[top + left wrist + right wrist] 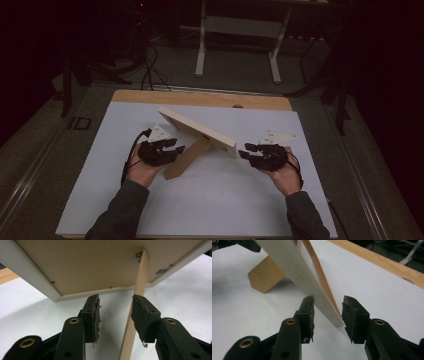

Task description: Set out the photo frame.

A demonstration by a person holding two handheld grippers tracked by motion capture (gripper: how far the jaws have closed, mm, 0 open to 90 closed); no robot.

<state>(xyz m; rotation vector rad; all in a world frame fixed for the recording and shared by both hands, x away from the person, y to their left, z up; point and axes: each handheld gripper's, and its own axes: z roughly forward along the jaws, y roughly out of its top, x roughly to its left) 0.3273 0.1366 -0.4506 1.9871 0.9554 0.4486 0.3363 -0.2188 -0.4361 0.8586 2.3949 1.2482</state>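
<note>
**Standing frame at risk of tipping while both grippers were close in**

High view: A picture frame (197,131) stood tilted near the middle of the white table (150,210), propped on its wooden back stand (186,159). The left gripper (176,149) sat just beside the stand on the near left; the right gripper (243,151) sat just beside the frame's right end. A nudge from either side could walk the frame off its prop.

Left gripper view: The jaws stood about half open with nothing pressed between them. The stand (136,315) ran past the inner face of the right-hand pad (140,315); whether it touched could not be told. The frame's brown backing (100,262) hung overhead. Closing here could catch the stand off-centre and fold it, dropping the frame.

Right gripper view: The jaws were likewise half open and gripped nothing. The frame's pale edge (312,290) ended between and just beyond the pads. A grip on that corner alone would be shallow, so the frame could slip or pivot.
</note>
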